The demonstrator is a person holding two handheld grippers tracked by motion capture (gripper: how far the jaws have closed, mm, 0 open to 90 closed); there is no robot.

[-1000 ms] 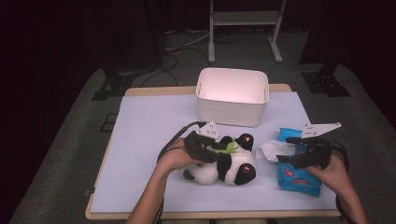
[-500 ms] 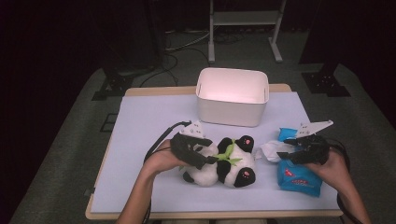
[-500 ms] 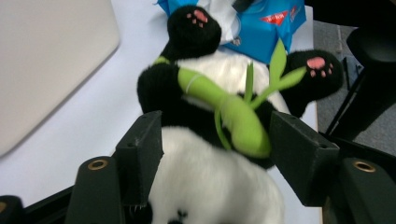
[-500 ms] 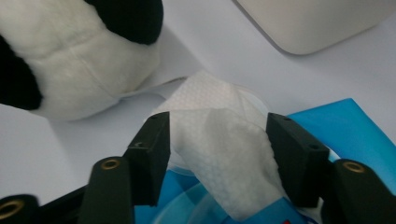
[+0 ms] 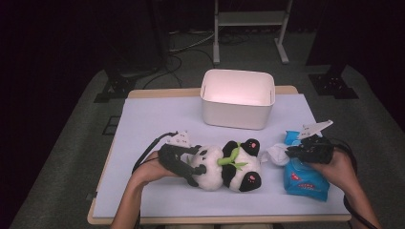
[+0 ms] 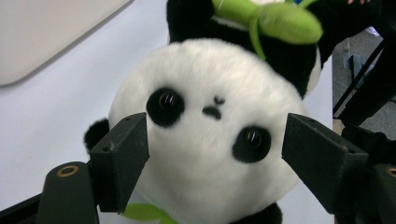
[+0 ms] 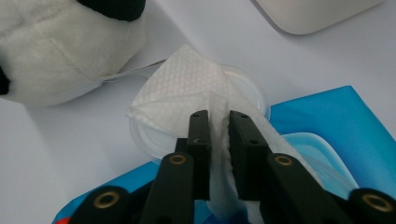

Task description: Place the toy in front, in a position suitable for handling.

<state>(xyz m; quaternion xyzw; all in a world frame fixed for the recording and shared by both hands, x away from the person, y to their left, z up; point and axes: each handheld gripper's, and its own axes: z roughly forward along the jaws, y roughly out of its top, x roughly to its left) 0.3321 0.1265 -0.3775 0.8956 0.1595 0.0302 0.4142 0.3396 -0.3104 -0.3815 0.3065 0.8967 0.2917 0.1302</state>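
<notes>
A black and white plush panda [image 5: 229,164] with a green leaf lies on its side on the pale blue table cover [image 5: 153,119]. My left gripper [image 5: 195,167] is at the panda's head [image 6: 210,130]; its jaws have just been opening and stand wide on either side of the face, not pressing it. A blue pack of wet wipes [image 5: 305,179] lies at the right with its round clear lid [image 7: 233,93] flipped open. My right gripper [image 7: 219,126] has just been closing and is shut on a white wipe [image 7: 187,88] that sticks out of the pack.
A white plastic bin [image 5: 238,98] stands upright at the back middle of the table. Black cables trail from both grippers. Metal stand legs [image 5: 248,28] and dark floor lie beyond the table's far edge.
My left hand slid left along the panda from its body to its head, and its jaws opened. The right gripper closed on the wipe at the pack's opening and stayed in place.
</notes>
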